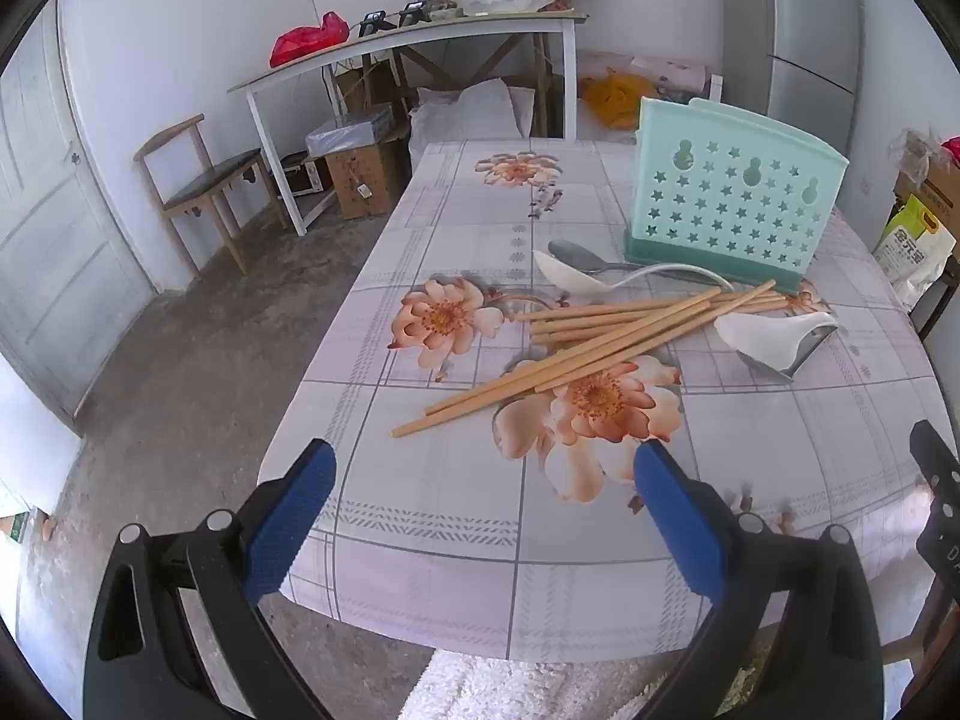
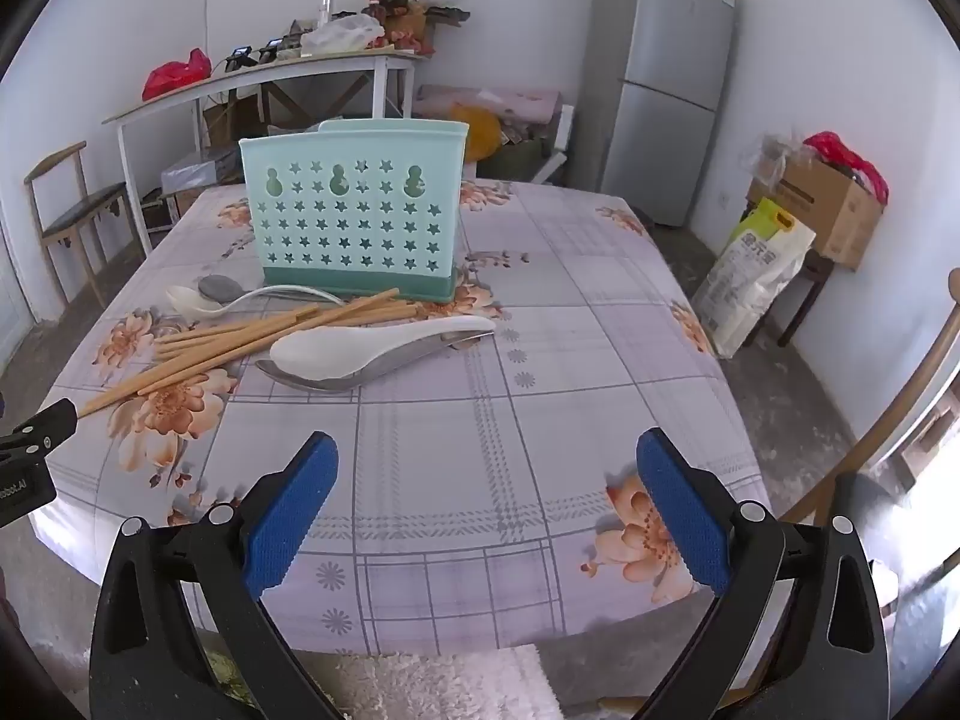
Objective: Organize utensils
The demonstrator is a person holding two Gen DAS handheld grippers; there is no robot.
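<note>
Wooden chopsticks (image 1: 606, 336) lie loose in a fanned heap on the flowered tablecloth (image 1: 456, 516), none of them yet in the mint-green plastic holder (image 1: 732, 204) that stands upright beyond them, at about one o'clock from the heap in the left wrist view. Nothing sticks up above the holder's rim in either view, so I judge the sorting has not begun, though its inside is hidden. A white ceramic spoon (image 2: 366, 348) rests on top of a metal spoon (image 2: 336, 381) just beside the chopsticks, at three o'clock from them in the right wrist view. A second white spoon (image 1: 564, 273) and another metal spoon (image 1: 576, 257) lie touching each other between the heap and the holder's base. The left gripper (image 1: 483, 516) hovers over the near edge of the table with its blue pads spread wide and nothing between them; the chopstick tips sit at roughly twelve o'clock from it, well apart. The right gripper (image 2: 486, 510) is likewise spread wide and empty, above bare cloth, with the stacked spoons at about eleven o'clock ahead of it. Everything is left to do: all the chopsticks and all four spoons have to be lifted and stood in the holder.
</note>
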